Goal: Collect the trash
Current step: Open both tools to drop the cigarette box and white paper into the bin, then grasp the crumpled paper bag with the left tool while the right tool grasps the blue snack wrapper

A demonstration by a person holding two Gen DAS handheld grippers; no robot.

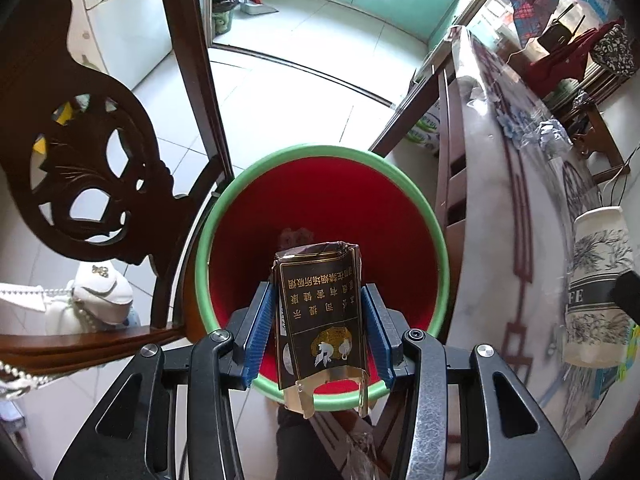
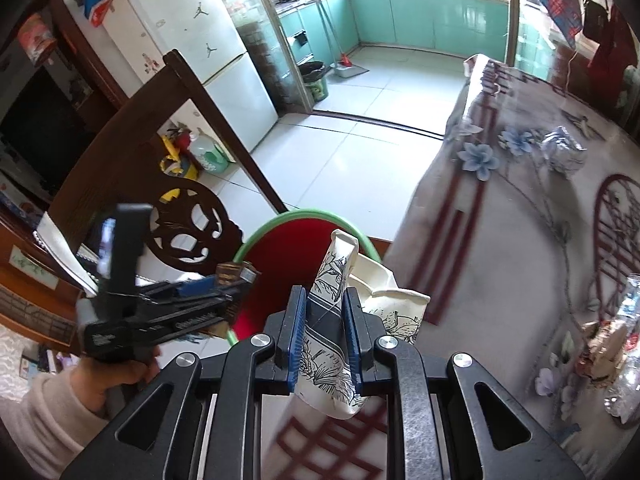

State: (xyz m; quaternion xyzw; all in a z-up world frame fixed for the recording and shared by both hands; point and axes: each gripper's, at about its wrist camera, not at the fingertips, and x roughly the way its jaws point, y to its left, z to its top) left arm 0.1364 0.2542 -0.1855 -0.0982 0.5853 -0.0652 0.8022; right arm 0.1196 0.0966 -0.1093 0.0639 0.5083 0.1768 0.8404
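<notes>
Left hand-held gripper (image 1: 318, 330) clamping cigarette pack (image 1: 320, 320) over bin (image 1: 320, 160), right hand-held gripper (image 2: 322, 338) pinching paper cup (image 2: 332, 320), chair (image 1: 92, 184) alongside.

Left hand-held gripper (image 1: 318, 332) with blue pads closed on a held item, right hand-held gripper (image 2: 322, 332) pads pinched tight, person's left hand (image 2: 120, 376) gripping the handle

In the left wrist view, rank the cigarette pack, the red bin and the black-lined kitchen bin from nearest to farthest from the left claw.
1. Cigarette pack: clamped in the left claw.
2. Red bin: on the floor directly beyond the pack, green rim.
3. Kitchen bin: far upper left, past the doorway.
</notes>
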